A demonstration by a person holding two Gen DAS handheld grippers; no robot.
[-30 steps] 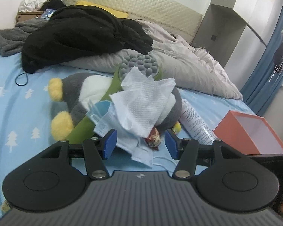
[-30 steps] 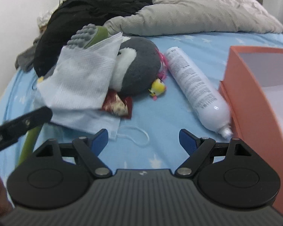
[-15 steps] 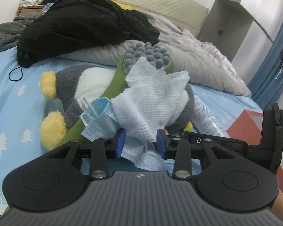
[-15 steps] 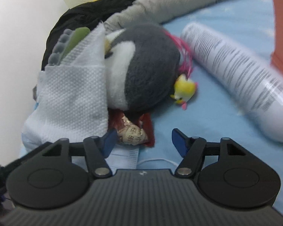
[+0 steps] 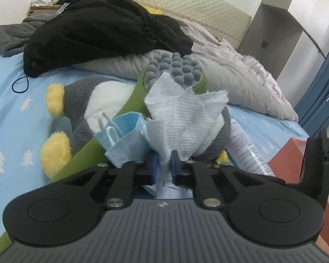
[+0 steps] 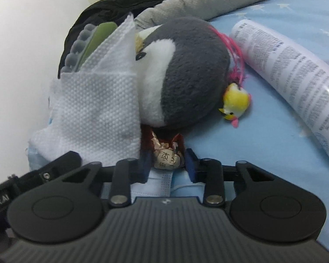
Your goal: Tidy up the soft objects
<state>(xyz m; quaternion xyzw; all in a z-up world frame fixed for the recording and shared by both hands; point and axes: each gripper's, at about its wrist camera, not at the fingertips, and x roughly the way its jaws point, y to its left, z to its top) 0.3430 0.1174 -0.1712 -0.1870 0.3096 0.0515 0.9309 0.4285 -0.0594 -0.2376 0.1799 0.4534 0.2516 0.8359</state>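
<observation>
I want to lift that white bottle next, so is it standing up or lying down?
Lying down. The white bottle rests lengthwise on the blue sheet beside the penguin plush, its printed side facing up.

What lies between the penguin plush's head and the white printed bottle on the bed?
In the right wrist view, a small yellow bird charm on pink strings lies between the penguin plush and the white bottle; otherwise there is bare blue sheet.

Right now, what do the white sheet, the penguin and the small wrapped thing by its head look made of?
White sheet: embossed paper towel or nonwoven wipe; dimpled weave, soft creases. Penguin: plush toy with short matte pile, fuzzy edges. Small wrapped thing: crinkled shiny wrapper with print, probably foil or plastic film.
</observation>
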